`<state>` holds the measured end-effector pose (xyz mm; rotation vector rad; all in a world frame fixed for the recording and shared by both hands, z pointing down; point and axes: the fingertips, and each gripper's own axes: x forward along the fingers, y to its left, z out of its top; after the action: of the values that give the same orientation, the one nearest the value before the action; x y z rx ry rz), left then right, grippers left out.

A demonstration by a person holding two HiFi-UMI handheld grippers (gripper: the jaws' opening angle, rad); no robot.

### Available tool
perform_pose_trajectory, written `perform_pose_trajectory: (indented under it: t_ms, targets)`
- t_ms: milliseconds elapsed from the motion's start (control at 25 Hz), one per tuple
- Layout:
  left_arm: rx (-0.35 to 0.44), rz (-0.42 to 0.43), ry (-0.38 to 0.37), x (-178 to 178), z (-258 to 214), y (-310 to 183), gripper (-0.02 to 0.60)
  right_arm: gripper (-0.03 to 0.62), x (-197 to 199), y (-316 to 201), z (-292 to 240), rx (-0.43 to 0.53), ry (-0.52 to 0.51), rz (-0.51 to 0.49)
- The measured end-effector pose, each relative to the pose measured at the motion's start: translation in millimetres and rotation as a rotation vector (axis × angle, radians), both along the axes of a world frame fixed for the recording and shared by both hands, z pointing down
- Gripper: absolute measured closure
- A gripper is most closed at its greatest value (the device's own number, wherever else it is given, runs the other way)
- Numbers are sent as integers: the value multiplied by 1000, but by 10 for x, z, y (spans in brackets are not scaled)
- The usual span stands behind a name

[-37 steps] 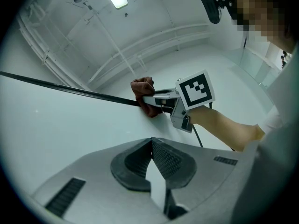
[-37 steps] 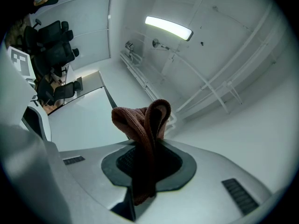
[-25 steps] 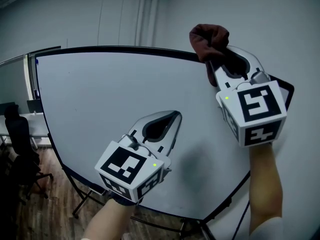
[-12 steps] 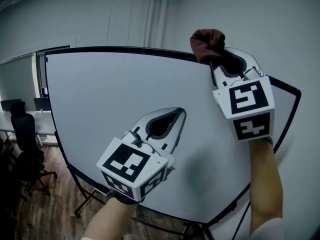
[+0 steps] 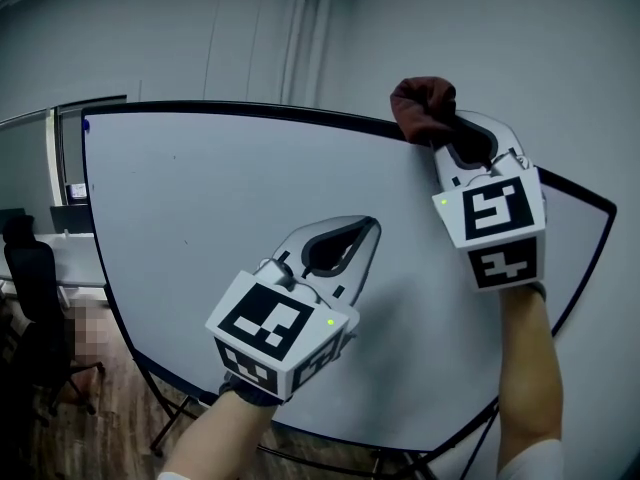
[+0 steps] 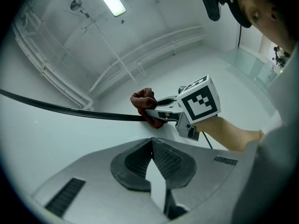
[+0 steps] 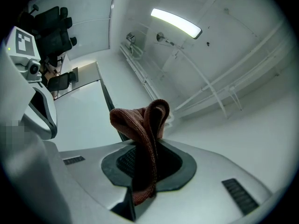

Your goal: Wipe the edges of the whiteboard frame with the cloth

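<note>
A big whiteboard (image 5: pixel 220 198) with a thin black frame (image 5: pixel 250 109) fills the head view. A dark red cloth (image 5: pixel 422 103) rests against the frame's top edge, right of the middle, with my right gripper (image 5: pixel 445 136) shut on it. In the right gripper view the cloth (image 7: pixel 142 125) stands folded between the jaws, with the frame (image 7: pixel 108 101) just behind. My left gripper (image 5: pixel 367 227) is shut and holds nothing, in front of the board's white face below the top edge. The left gripper view shows its jaws (image 6: pixel 152 142) together, and beyond them the cloth (image 6: pixel 144 101) on the frame (image 6: pixel 70 110).
The board stands on a black stand (image 5: pixel 170 408) over a wooden floor. A black office chair (image 5: pixel 35 278) and desks are at the far left, beside another board (image 5: pixel 30 158). White pipes (image 5: pixel 300 28) run up the grey wall behind. A ceiling light (image 7: pixel 175 22) is overhead.
The right gripper with the cloth sits slightly lower and further right in the head view, still at the top frame edge. The left gripper has shifted slightly right and stays shut.
</note>
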<state>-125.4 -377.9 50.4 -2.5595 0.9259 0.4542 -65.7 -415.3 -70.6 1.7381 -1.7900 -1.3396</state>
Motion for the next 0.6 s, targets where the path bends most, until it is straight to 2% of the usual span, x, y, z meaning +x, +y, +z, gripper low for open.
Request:
perform_pose_trajectory:
  t_ms: [360,600]
  targets:
    - [19,26,4,107,-60,81,574,530,-39,94,9,-1,16,3]
    - [21,7,12,-450,-96,-86,574,530,-686,-99,-43,-17,41,-11]
